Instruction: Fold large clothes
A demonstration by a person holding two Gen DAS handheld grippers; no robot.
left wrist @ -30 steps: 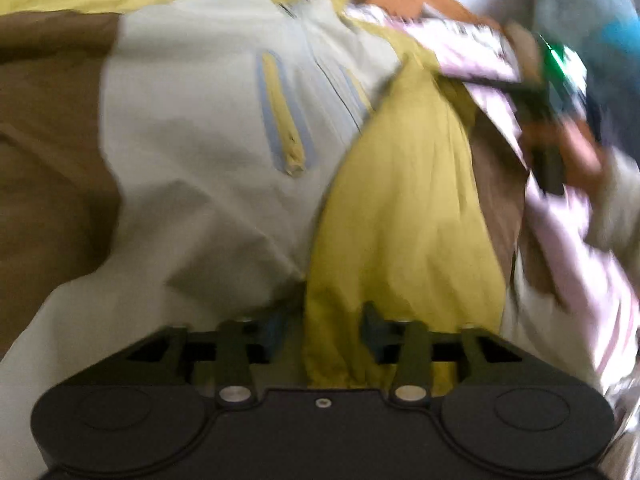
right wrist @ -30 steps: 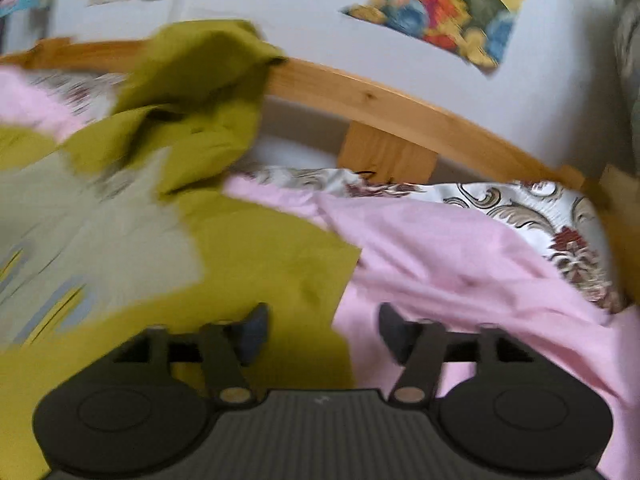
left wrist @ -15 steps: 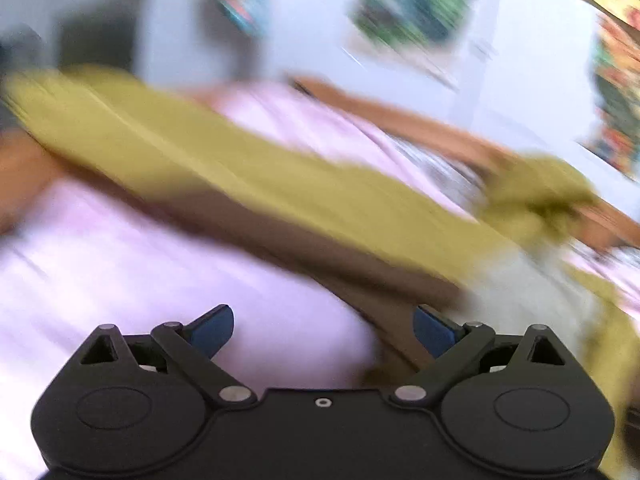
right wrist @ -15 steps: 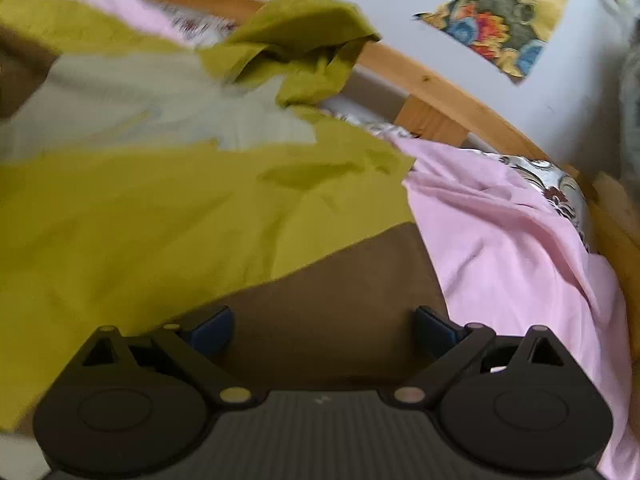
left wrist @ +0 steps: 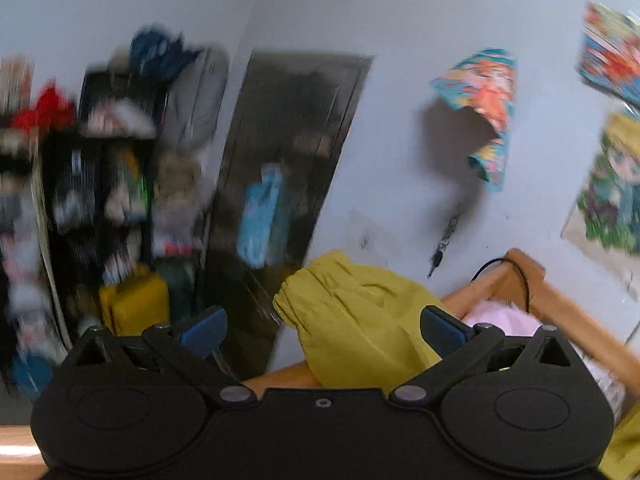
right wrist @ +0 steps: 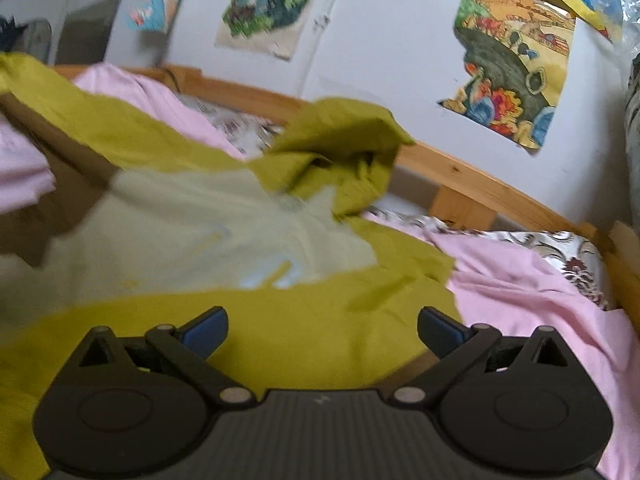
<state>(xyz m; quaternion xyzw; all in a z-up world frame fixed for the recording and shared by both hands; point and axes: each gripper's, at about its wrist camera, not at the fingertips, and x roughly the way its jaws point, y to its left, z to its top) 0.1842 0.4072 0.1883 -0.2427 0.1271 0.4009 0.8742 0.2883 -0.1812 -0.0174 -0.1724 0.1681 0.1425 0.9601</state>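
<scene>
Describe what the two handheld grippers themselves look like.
Both look alike. The left gripper has a matte black body with two round discs, silver pivot pins, black linkage arms with triangular cut-outs, and blue finger pads; its centre plate is smooth with one small screw. The right gripper matches, with blue pads, but its centre plate is ribbed. No cables, sleeves or hands show.

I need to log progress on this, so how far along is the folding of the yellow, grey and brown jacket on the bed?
Done: the olive-yellow, grey and brown jacket lies spread on the pink sheet, one sleeve laid across its front. In hand: nothing; the left gripper and right gripper have just been opening and stand empty. Left: the yellow sleeve reaching the wooden bed frame, the bunched hood, and the body folds.
</scene>
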